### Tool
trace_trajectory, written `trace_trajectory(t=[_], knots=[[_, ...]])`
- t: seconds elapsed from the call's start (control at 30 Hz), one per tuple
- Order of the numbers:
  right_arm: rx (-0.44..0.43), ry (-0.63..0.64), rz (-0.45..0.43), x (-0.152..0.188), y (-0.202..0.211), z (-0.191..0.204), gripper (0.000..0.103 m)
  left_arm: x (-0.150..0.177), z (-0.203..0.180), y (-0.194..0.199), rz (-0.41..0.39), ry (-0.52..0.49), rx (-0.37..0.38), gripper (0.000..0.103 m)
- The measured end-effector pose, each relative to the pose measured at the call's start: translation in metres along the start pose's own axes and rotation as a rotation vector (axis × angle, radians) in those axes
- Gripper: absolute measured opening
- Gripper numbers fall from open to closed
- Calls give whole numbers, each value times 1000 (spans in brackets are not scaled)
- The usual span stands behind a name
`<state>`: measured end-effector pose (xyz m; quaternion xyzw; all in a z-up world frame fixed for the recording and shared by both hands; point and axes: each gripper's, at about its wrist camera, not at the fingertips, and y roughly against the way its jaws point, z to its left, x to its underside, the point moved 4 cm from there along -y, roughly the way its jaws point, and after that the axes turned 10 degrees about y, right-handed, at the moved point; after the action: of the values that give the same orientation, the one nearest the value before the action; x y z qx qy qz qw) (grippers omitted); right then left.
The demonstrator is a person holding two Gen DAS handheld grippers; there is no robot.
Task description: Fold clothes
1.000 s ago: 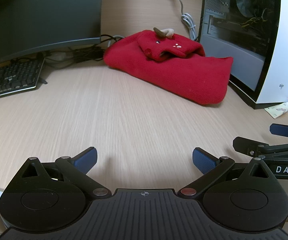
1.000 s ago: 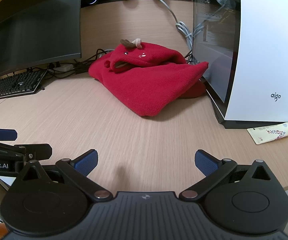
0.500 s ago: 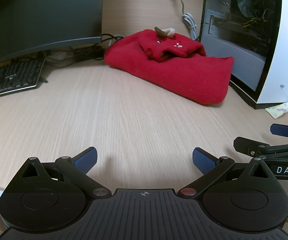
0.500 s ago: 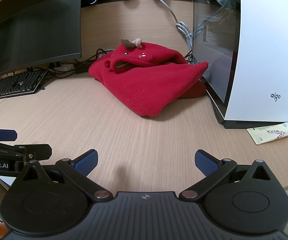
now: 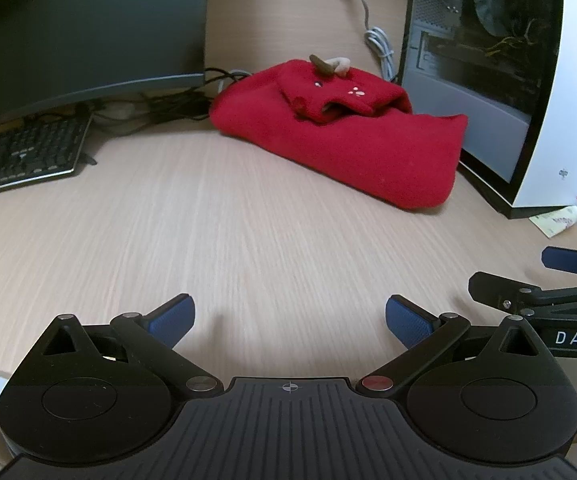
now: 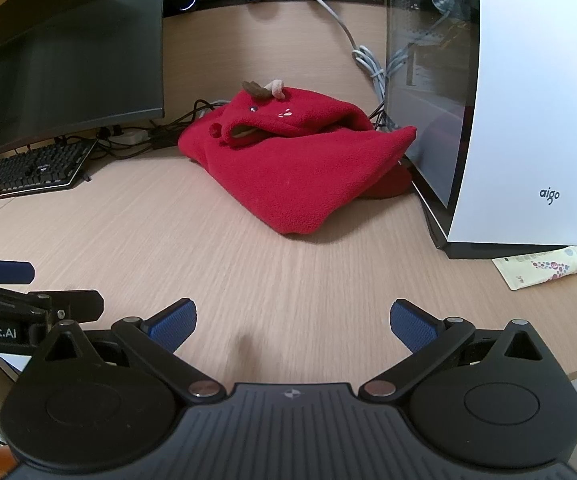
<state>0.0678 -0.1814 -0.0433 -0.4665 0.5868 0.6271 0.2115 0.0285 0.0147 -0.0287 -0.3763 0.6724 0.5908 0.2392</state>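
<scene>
Garment: one red fleece garment, folded into a bundle, hood with small horns on top. It lies on the far part of the table, just beside the white computer case on the right; a cloth edge seems to touch the case base.

Left gripper: fingers spread wide, nothing between them, over bare table near the front edge, well apart from the garment, which sits far and slightly right of them.

Right gripper: fingers also spread wide, empty, near the front edge; garment lies far ahead, roughly centred between them.

Each gripper shows at the side of the other's view.

Count: garment 1; grippers 2; monitor 1, far left; keyboard 1, below the monitor; computer case 1; tube 1, lying flat in front of the case, right side.
</scene>
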Motion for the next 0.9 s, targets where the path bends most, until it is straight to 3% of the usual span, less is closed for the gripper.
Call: trace_trajectory(t=[0.77, 0.9], knots=[[-10, 7, 26, -3, -13, -2, 103, -2, 4, -10, 21, 23, -6, 103], [-53, -1, 45, -5, -20, -1, 103, -3, 8, -16, 34, 29, -7, 103]])
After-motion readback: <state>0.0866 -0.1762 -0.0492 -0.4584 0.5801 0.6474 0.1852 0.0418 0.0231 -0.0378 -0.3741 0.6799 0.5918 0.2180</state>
